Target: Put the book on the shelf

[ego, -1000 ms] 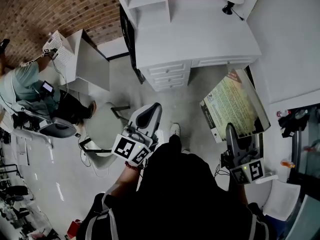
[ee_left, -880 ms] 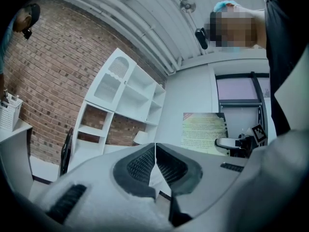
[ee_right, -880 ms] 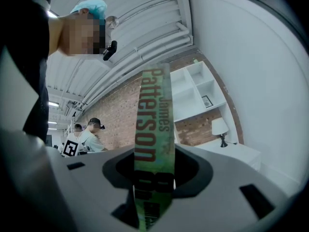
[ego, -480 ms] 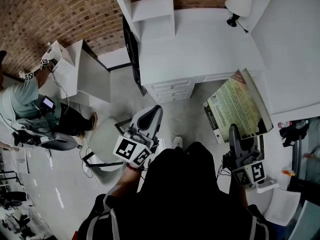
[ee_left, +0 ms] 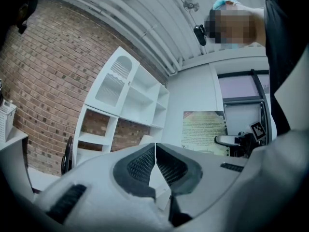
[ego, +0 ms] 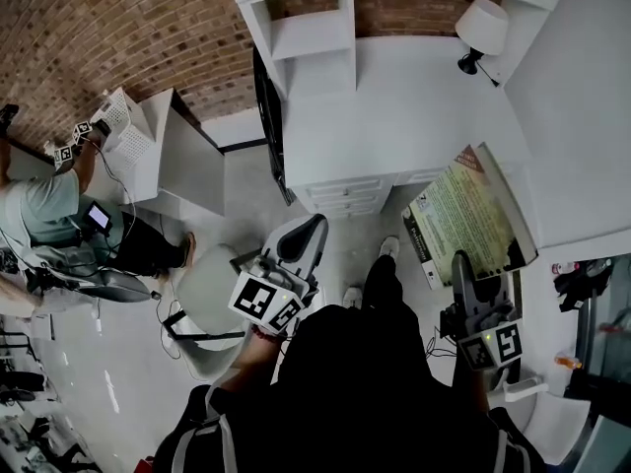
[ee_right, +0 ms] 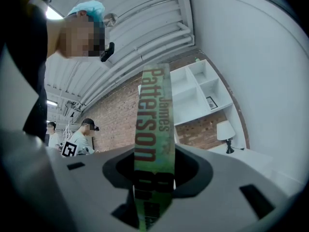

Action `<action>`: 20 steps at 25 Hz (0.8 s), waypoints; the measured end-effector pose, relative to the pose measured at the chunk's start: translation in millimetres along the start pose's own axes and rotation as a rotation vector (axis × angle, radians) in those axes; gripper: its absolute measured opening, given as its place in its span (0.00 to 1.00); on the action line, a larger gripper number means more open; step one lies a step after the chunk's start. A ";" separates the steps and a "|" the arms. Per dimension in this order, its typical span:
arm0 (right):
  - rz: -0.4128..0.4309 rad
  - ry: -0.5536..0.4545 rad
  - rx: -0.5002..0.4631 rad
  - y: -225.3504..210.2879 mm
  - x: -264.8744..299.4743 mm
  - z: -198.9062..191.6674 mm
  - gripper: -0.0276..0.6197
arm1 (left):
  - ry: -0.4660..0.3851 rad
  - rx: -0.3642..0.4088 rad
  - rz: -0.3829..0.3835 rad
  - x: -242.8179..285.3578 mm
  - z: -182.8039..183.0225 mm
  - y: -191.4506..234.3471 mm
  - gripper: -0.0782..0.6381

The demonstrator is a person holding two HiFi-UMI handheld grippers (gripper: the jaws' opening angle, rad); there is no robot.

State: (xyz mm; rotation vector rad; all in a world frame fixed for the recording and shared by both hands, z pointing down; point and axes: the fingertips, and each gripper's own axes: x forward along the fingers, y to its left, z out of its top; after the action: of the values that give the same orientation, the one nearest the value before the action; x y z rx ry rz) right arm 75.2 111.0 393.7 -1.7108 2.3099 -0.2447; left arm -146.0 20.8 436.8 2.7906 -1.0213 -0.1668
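Brick wall [ego: 118, 28] and white shelf [ego: 311, 33] are filling the head view's top, the book [ego: 471, 215] jutting beyond the right gripper [ego: 461, 269]. In its own view, the left gripper [ee_left: 154, 166] is sitting closed, empty. In the right gripper view, the jaws are clamping the spine, the sensible hold; it is probably handling stiff and fairly heavy.

A lamp [ego: 481, 26] stands on the white desk [ego: 394, 106], brick wall [ego: 118, 28] behind

Left claw [ego: 308, 233] closed, empty; right claw [ego: 459, 264] clamps the book [ego: 471, 210].
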 end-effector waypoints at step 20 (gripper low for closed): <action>0.083 0.047 -0.021 -98.4 107.1 7.8 0.30 | 0.020 0.043 0.025 134.6 11.4 47.5 0.14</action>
State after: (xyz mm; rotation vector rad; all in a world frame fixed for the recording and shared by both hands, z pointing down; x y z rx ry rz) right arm 137.9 -20.2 403.0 -1.6310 2.4193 -0.2479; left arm -75.5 -103.5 428.3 2.8104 -1.0671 -0.1154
